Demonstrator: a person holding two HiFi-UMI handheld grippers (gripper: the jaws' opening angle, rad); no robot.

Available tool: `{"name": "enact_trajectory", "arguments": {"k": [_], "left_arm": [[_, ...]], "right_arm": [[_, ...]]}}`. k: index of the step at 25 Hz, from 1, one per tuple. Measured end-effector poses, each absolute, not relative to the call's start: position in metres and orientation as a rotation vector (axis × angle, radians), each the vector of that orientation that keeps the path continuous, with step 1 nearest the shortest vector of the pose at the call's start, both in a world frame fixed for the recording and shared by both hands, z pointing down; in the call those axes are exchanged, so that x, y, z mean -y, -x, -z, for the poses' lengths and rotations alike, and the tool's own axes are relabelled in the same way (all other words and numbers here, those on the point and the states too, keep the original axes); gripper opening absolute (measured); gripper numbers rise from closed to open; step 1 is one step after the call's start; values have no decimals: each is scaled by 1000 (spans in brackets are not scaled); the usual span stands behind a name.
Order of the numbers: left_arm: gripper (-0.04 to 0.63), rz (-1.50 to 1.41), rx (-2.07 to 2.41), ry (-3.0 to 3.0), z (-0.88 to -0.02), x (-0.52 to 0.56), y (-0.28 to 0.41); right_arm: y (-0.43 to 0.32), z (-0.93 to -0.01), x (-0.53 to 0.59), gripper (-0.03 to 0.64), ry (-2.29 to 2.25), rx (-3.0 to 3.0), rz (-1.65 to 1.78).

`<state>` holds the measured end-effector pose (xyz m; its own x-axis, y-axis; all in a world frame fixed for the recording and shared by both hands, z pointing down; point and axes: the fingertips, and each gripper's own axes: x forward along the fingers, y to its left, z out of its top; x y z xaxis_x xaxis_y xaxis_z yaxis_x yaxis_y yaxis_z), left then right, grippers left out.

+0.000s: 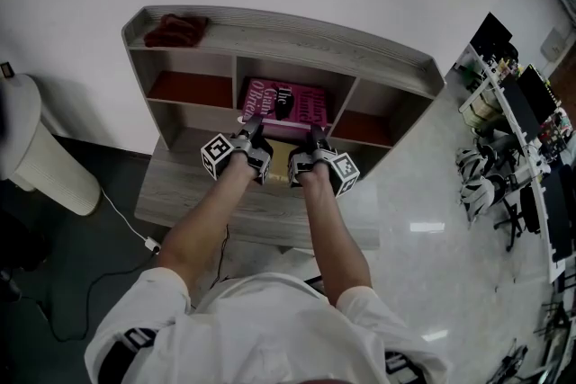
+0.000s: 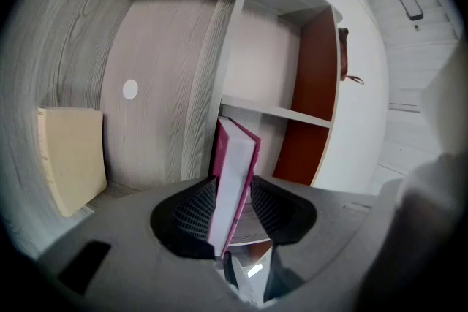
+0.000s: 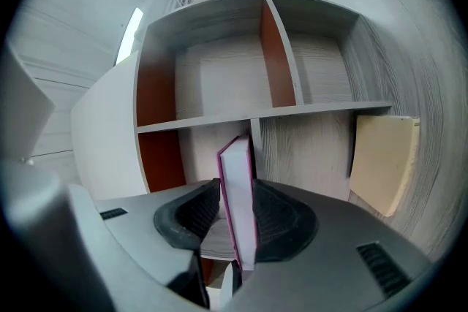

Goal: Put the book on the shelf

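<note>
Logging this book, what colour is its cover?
Magenta pink, with pale lettering; the book shows best in the head view.

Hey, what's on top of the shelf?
A bunched dark red cloth lies at the left end of the shelf top. Anything beneath the cloth is covered.

Head camera: from high above, looking steeply down the person's forearms to the shelf unit on the desk's back edge, against the white wall. The left gripper camera looks into the compartments from close in, rolled onto its side. The right gripper camera faces them equally near, rolled the opposite way. Both close views share the book between their jaws, the compartments and a tan board.
</note>
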<state>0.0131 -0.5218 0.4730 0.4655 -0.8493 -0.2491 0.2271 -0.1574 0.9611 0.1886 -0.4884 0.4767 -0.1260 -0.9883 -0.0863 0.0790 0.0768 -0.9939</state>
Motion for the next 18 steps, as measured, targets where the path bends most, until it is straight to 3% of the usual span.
{"name": "enact_trajectory", "arguments": {"k": [18], "left_arm": [[147,958,610,-1478,-478,528,-18]], "right_arm": [[-193,-482,495,141,1052,-1287,1264]]}}
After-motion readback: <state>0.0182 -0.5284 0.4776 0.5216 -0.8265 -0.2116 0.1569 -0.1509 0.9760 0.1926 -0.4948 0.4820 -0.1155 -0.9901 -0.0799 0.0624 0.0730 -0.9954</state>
